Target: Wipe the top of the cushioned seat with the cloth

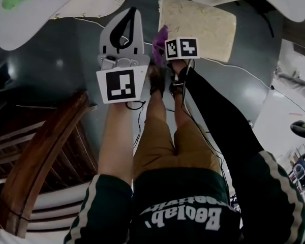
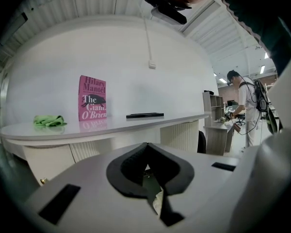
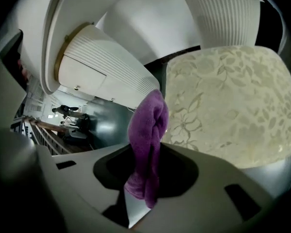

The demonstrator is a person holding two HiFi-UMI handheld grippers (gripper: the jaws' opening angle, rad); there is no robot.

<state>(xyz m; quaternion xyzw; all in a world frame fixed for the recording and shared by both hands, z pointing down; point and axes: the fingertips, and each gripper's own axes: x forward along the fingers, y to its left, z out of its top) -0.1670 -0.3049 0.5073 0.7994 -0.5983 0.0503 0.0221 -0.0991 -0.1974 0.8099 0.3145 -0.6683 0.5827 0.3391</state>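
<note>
Far to my left, a green rag [image 2: 48, 121] lies on the white bench [image 2: 111, 126]. A pink book [image 2: 92, 98] stands upright just beside it, and a flat black object [image 2: 144, 115] lies further along. My left gripper [image 2: 146, 148] faces that bench, its jaws pressed together with nothing between them. To its right, my right gripper [image 3: 148, 154] is pinching the purple cloth [image 3: 148, 125], which sticks out past the jaws in a folded bunch. The cloth sits at the left edge of the cushioned seat [image 3: 228, 106]. I can't tell whether it actually touches the pale, flower-patterned top.
</note>
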